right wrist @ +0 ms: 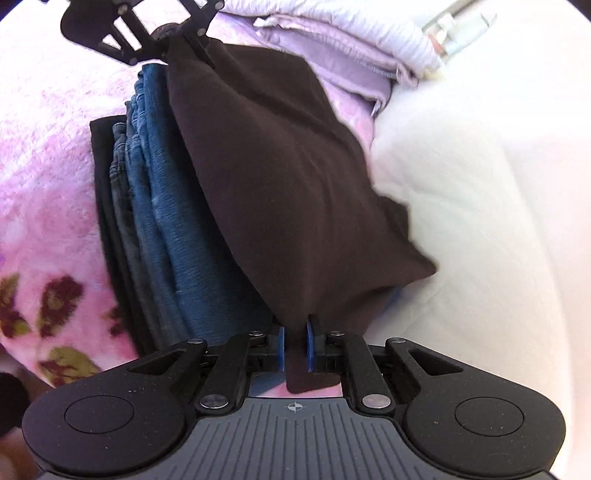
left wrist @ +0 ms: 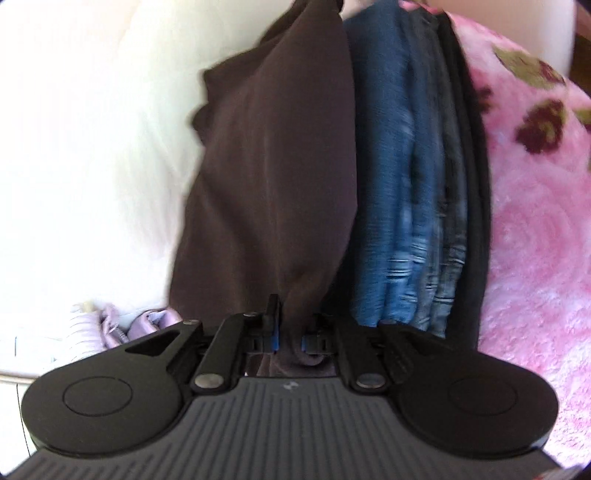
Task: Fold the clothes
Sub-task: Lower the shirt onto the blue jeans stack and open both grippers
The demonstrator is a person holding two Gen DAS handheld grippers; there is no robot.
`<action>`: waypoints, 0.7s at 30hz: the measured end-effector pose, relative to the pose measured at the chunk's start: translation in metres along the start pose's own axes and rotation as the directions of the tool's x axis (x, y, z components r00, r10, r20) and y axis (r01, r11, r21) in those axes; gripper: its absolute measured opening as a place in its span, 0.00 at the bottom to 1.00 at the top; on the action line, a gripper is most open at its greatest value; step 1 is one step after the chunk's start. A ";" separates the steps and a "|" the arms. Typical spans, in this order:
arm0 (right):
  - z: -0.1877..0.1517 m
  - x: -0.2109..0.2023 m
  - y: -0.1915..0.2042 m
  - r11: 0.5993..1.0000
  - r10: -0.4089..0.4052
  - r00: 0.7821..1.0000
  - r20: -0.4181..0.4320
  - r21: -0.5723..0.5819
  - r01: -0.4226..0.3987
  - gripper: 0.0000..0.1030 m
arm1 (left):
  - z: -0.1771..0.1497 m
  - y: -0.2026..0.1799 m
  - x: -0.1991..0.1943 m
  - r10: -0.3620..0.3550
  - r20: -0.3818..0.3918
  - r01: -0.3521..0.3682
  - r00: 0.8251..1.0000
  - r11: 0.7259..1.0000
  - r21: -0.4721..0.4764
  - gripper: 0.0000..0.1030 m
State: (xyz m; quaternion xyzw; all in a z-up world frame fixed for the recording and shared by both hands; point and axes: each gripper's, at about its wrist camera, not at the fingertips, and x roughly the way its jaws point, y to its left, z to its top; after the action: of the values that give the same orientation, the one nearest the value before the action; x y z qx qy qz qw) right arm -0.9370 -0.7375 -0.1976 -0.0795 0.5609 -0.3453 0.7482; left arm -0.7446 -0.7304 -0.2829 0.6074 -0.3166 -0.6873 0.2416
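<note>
A dark brown garment is stretched between both grippers, hanging just beside a pile of folded clothes. My left gripper is shut on one end of it, the cloth bunched between its blue pads. At the other end my right gripper is shut on the brown garment, a flap of cloth poking out behind its pads. In the right wrist view the left gripper shows at the top, holding the far corner. The folded pile of blue jeans with black cloth under it lies along the garment's side; the same pile appears in the right wrist view.
A pink fleece blanket with dark flowers covers the bed under the pile. White bedding lies on the other side. Folded lilac cloth sits beyond the brown garment. A metal object shows at the top right.
</note>
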 end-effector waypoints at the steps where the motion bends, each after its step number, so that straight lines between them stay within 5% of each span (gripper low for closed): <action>1: 0.006 0.009 0.005 1.000 0.008 1.000 -0.007 -0.005 -0.008 0.10 | -0.003 -0.005 0.004 -0.001 -0.002 0.001 1.000 1.000 0.022 0.07; 8: 0.008 0.014 0.008 1.000 -0.020 1.000 0.009 -0.022 0.021 0.12 | -0.012 0.000 0.005 0.016 0.003 -0.016 1.000 1.000 -0.008 0.11; 11: 0.008 0.019 0.019 0.990 -0.098 0.994 0.040 -0.093 0.102 0.43 | -0.014 0.008 0.009 0.001 0.001 -0.001 1.000 0.999 -0.054 0.11; 14: 0.006 0.034 0.028 0.980 -0.103 0.993 0.058 -0.167 0.111 0.46 | -0.015 0.012 0.013 -0.003 -0.002 0.003 1.000 0.997 -0.078 0.12; 17: 0.006 0.045 0.026 0.978 -0.082 0.994 0.068 -0.187 0.093 0.42 | -0.008 0.012 0.015 0.008 -0.006 -0.008 1.000 0.997 -0.072 0.11; 18: 0.006 0.043 0.018 0.986 -0.060 0.996 0.065 -0.154 0.070 0.09 | -0.006 0.013 0.014 0.034 -0.007 -0.035 0.999 0.998 -0.060 0.11; 21: 0.005 0.022 -0.002 0.989 -0.092 0.991 0.094 -0.110 0.102 0.09 | 0.019 0.019 -0.006 0.166 0.044 -0.165 0.985 0.986 -0.015 0.09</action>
State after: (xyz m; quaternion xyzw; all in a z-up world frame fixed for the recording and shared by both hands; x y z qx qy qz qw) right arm -0.9301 -0.7538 -0.2116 -0.1649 0.5416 -0.3447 0.7487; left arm -0.7636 -0.7367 -0.2638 0.5620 -0.3676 -0.6801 0.2940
